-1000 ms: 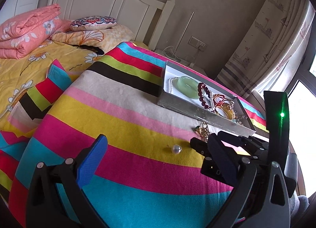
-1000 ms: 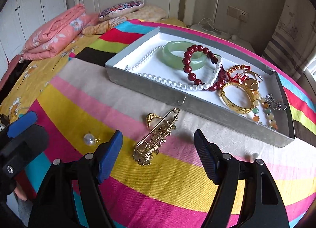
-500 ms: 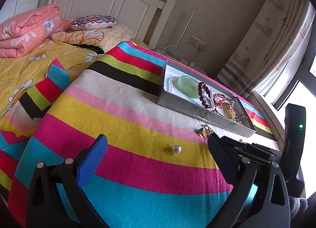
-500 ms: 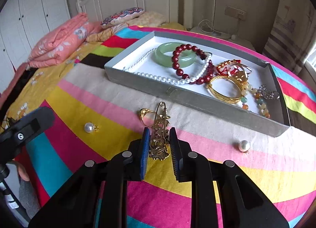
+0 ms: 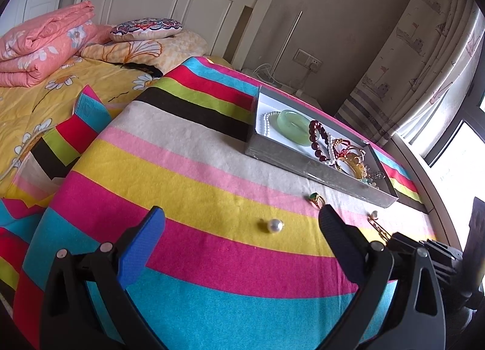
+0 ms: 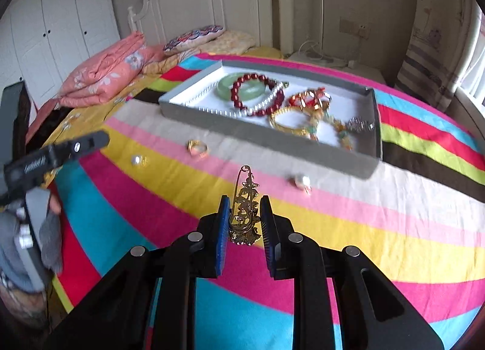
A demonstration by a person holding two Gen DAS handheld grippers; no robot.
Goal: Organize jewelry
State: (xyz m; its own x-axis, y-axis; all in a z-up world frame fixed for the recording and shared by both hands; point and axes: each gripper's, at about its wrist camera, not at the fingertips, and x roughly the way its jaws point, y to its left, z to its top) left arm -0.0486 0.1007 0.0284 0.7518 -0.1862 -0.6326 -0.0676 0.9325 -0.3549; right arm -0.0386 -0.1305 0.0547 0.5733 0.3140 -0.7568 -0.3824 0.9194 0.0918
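My right gripper (image 6: pixel 245 203) is shut on a gold filigree brooch (image 6: pixel 245 213), whose pin sticks out past the blue pads. The grey tray (image 6: pixel 257 134) beyond it holds a green bangle, red beads, pearls and gold pieces. On the striped cloth lie a gold ring (image 6: pixel 197 148), a pearl earring (image 6: pixel 138 159) to its left and another pearl (image 6: pixel 301 181) near the tray. My left gripper (image 5: pixel 239 219) hovers open over the cloth, with the pearl earring (image 5: pixel 274 225) just ahead between its fingers. The ring (image 5: pixel 315 198) sits by its right fingertip. The right gripper (image 5: pixel 394 239) shows at the lower right.
The striped cloth covers a round table (image 5: pixel 182 174) beside a bed with a yellow cover and folded pink quilt (image 5: pixel 45 46). Curtains and a window stand to the right (image 5: pixel 424 62). A gloved hand (image 6: pixel 45 228) holds the left gripper at the left edge.
My right gripper shut on the brooch and carried it back from the ring, which now lies alone. In the left wrist view it slid to the right. The left gripper has stayed put.
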